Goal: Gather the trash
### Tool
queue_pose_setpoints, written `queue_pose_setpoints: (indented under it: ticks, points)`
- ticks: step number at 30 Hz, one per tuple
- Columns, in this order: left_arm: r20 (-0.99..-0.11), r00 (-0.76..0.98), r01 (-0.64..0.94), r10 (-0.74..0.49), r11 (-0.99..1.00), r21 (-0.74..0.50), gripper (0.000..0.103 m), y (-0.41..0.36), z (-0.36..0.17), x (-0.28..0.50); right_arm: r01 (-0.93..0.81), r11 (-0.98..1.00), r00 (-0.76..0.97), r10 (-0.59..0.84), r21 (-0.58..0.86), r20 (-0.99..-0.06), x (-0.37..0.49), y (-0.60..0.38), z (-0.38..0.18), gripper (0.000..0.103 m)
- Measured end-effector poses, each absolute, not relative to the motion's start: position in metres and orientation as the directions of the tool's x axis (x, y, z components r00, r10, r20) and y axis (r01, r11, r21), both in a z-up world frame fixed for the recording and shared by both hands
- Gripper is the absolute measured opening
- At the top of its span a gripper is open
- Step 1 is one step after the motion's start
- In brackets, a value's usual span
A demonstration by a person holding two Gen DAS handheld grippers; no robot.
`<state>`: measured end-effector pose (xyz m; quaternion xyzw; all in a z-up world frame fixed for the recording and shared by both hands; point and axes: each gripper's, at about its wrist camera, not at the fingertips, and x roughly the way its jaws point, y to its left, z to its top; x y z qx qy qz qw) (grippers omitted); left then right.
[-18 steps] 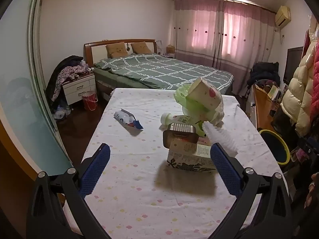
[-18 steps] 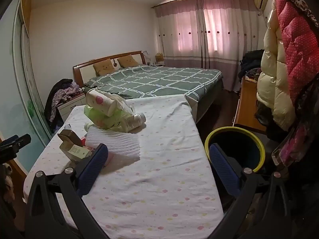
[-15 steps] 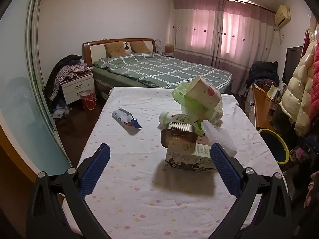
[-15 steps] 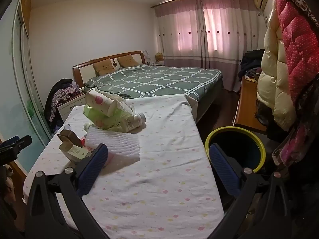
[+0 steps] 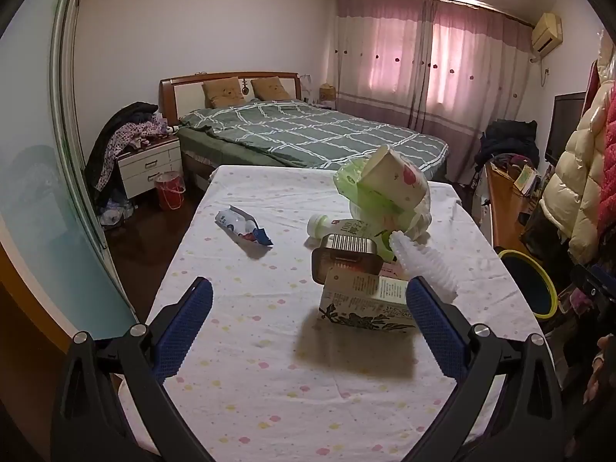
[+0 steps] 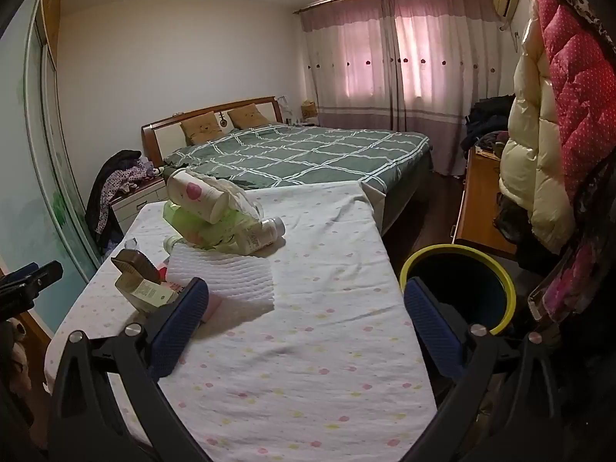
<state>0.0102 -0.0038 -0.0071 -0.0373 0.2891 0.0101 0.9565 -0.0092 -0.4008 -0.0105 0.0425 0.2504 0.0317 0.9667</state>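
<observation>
Left wrist view shows the left gripper [image 5: 308,304] spread wide and empty above the table [image 5: 269,385], its jaws framing a printed carton [image 5: 365,304] that stands at about 1 o'clock. Behind the carton, a brown box [image 5: 346,258] leans open, a white ribbed sheet [image 5: 423,265] lies beside it, and a heap of green bag [image 5: 369,208], paper cup [image 5: 392,177] and bottle [image 5: 338,227] sits at 12 o'clock. A crumpled wrapper [image 5: 242,227] lies alone at 11 o'clock.

Judging by this, the collecting has hardly started: every piece is on the cloth, and nothing is gripped.

Right wrist view gives what the other barely catches: the yellow-rimmed bin [image 6: 458,288] on the floor at 2 o'clock, just beside the table edge. Its inside looks dark, so I cannot tell whether it holds anything. The right gripper [image 6: 304,312] is likewise spread and empty, with the heap at 10 o'clock. The wrapper does not show in this view.
</observation>
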Motion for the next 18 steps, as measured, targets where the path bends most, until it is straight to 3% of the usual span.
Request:
queue_pose_setpoints:
  ticks: [18]
  points:
    - [-0.554,0.833,-0.038,-0.006,0.997,-0.067,0.099,-0.0049,-0.0075,0.0084,-0.028,0.993,0.873,0.078,0.111,-0.481,-0.0067,-0.4032,-0.0141,0.097]
